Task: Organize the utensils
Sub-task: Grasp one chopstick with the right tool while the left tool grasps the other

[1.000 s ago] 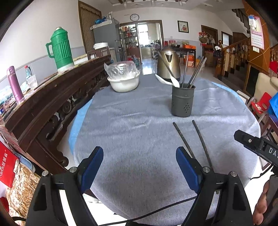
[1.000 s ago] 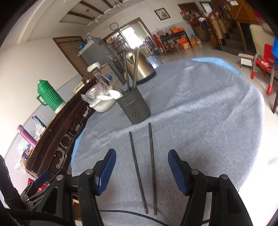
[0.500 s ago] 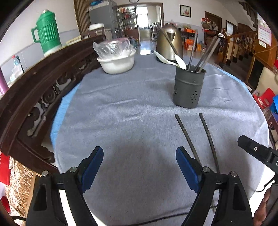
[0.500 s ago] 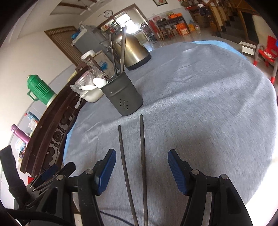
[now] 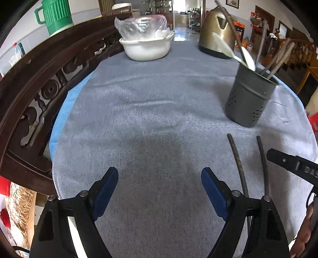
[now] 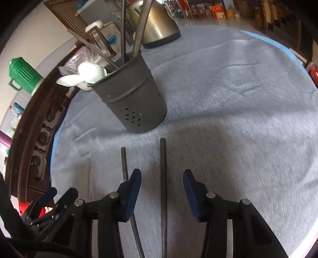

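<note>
Two dark chopsticks lie side by side on the grey tablecloth in front of a dark perforated utensil holder point(image 6: 135, 99). The holder has white spoons point(image 6: 87, 76) and several sticks in it. My right gripper point(image 6: 162, 185) hangs low over the cloth, its jaws closing. The right chopstick point(image 6: 162, 154) runs between its pads and neither pad touches it. The left chopstick point(image 6: 123, 162) passes just outside the left pad. My left gripper point(image 5: 159, 184) stands wide open over bare cloth. Both chopsticks point(image 5: 237, 168) lie to its right, and the holder point(image 5: 249, 97) is beyond them.
At the far end of the table stand a white bowl point(image 5: 147, 47) covered with plastic and a brass kettle point(image 5: 216, 37). A carved dark wooden rail point(image 5: 39, 83) borders the left side, with a green thermos point(image 5: 57, 17) behind it. The right gripper's body point(image 5: 294, 166) juts in at right.
Both grippers moved forward and down toward the table. The right gripper's jaws narrowed around the right chopstick. The left gripper's opening stayed the same.
</note>
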{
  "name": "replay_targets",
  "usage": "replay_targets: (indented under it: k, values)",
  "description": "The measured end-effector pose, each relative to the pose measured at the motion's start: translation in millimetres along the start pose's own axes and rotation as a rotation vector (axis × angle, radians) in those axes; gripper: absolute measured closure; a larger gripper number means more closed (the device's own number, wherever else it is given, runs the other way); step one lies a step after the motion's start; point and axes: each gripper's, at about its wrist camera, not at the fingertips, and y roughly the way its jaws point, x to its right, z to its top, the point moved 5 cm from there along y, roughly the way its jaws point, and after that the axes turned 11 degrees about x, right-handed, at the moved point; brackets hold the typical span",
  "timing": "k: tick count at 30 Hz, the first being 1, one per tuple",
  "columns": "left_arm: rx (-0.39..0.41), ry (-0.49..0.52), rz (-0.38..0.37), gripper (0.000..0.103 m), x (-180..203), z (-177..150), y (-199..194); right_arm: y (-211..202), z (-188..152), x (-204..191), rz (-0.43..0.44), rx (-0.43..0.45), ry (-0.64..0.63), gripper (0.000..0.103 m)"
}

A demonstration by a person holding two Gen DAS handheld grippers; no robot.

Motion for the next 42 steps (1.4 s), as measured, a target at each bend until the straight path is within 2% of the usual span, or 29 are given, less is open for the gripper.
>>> replay_targets:
  k: [4,6,7,10,14,17,19,22,26,28,29,31,34,38,42]
  values:
    - [-0.029,-0.011,-0.032,0.017,1,9,6,22,3,-4,-0.048,-0.086,-0.016,0.064]
    - [-0.042,-0.009,-0.044,0.017,5,13,8,24,5,-5,-0.068,-0.084,-0.038,0.070]
    - [-0.048,-0.009,-0.053,0.017,6,14,9,26,5,-5,-0.087,-0.085,-0.053,0.080]
    - [-0.088,-0.001,-0.076,0.017,14,16,15,27,3,-1,-0.113,-0.092,-0.098,0.095]
    - [-0.136,0.013,-0.125,0.018,33,18,20,20,7,21,-0.120,-0.077,-0.034,0.096]
    - [-0.135,0.047,-0.156,0.026,54,24,22,12,11,47,-0.133,-0.057,0.037,0.096]
    - [-0.150,0.054,-0.185,0.034,69,27,28,6,14,62,-0.118,-0.041,0.085,0.096]
    - [-0.181,0.046,-0.230,0.047,87,30,40,-4,25,72,-0.035,0.018,0.156,0.096]
    - [-0.220,0.031,-0.241,0.066,99,23,58,-4,39,74,0.022,0.057,0.179,0.096]
    - [-0.175,0.051,-0.227,0.078,99,25,58,2,40,75,0.030,0.046,0.208,0.095]
    - [-0.167,0.058,-0.241,0.080,100,24,59,4,42,78,0.031,0.042,0.228,0.094]
    - [-0.148,0.059,-0.236,0.093,98,26,61,2,40,82,0.015,0.029,0.255,0.093]
    - [-0.127,0.068,-0.260,0.094,96,28,62,0,34,83,0.000,0.000,0.266,0.091]
    - [-0.118,0.079,-0.297,0.096,88,30,61,-5,30,82,-0.049,-0.003,0.240,0.081]
    - [-0.133,0.112,-0.341,0.096,76,35,64,3,27,86,-0.081,-0.052,0.218,0.080]
